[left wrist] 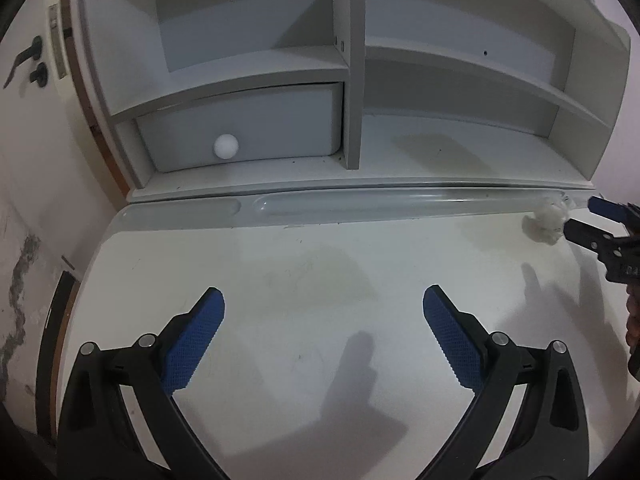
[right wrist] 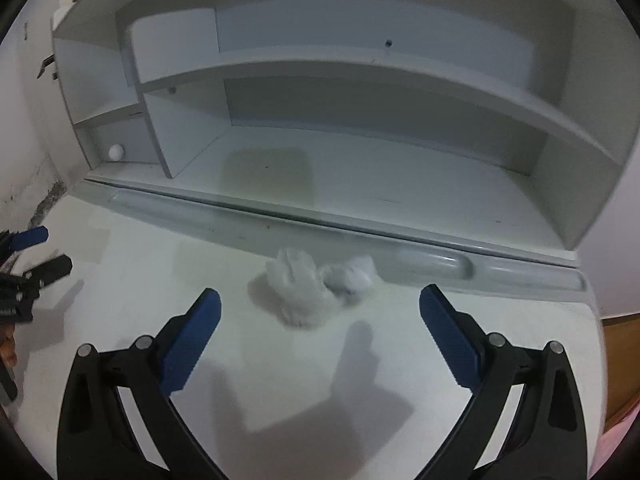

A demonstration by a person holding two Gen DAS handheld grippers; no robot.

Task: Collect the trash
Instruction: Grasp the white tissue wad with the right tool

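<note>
Right gripper (right wrist: 320, 304) wide, crumpled tissue (right wrist: 308, 292) ahead on desk (right wrist: 280, 360); left gripper (left wrist: 324, 306) wide.

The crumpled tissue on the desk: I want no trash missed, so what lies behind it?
Behind the crumpled tissue runs the desk's grey pencil groove, then the hutch's bare lower shelf. Whatever sits directly under the tissue is covered.

White crumpled tissue (right wrist: 308, 292) on a white bench (right wrist: 280, 360); black tongs (right wrist: 320, 312) carry blue, dotted-texture pads (right wrist: 188, 344).

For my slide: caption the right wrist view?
Open right gripper approaching crumpled white tissue on the white desk.
</note>
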